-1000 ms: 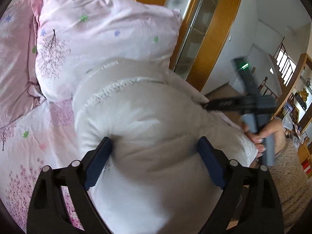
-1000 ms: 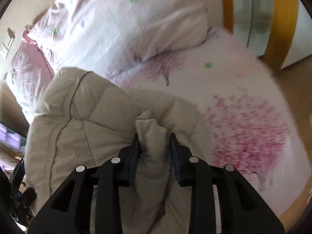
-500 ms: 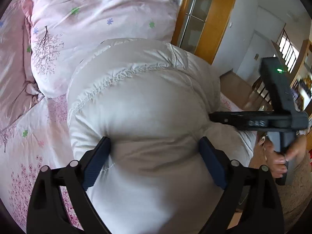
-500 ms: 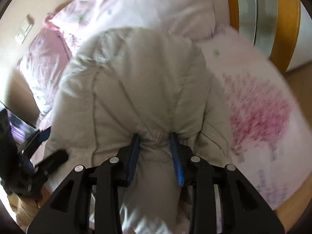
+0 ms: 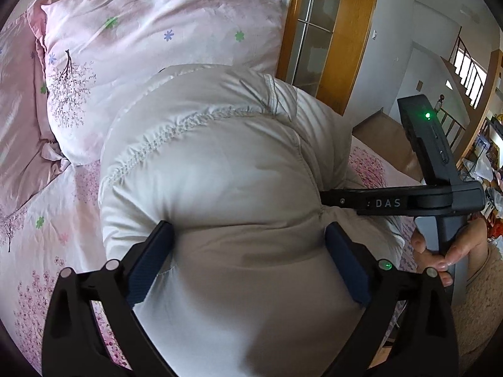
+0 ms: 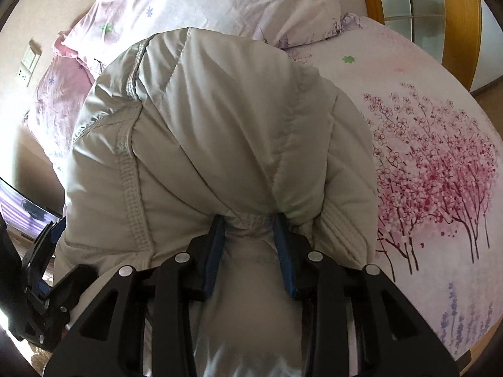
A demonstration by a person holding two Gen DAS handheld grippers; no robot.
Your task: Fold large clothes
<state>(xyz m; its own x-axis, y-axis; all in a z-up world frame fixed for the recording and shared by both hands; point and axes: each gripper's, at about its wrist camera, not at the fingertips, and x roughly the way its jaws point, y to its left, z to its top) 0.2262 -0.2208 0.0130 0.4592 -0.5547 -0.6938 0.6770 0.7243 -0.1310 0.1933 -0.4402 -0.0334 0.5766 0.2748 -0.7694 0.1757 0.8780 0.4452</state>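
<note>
A puffy off-white padded jacket (image 5: 220,172) is bunched up above the pink floral bed sheet (image 5: 47,220). My left gripper (image 5: 248,242) has its jaws wide, with a thick bulge of the jacket filling the space between the blue pads. My right gripper (image 6: 250,223) is shut on a gathered fold of the same jacket (image 6: 204,125). The right gripper's body also shows in the left wrist view (image 5: 393,202), reaching into the jacket from the right. The left gripper shows at the lower left of the right wrist view (image 6: 47,251).
A pink flowered pillow (image 5: 151,47) lies behind the jacket, a darker pink one (image 5: 15,94) to its left. A wooden door frame (image 5: 345,31) stands at the bed's far side. A cherry-tree print (image 6: 440,172) covers the sheet to the right.
The jacket's bulk has swung up and over, and now stands piled between both grippers. The right gripper has come closer to the left one, holding its fold throughout.
</note>
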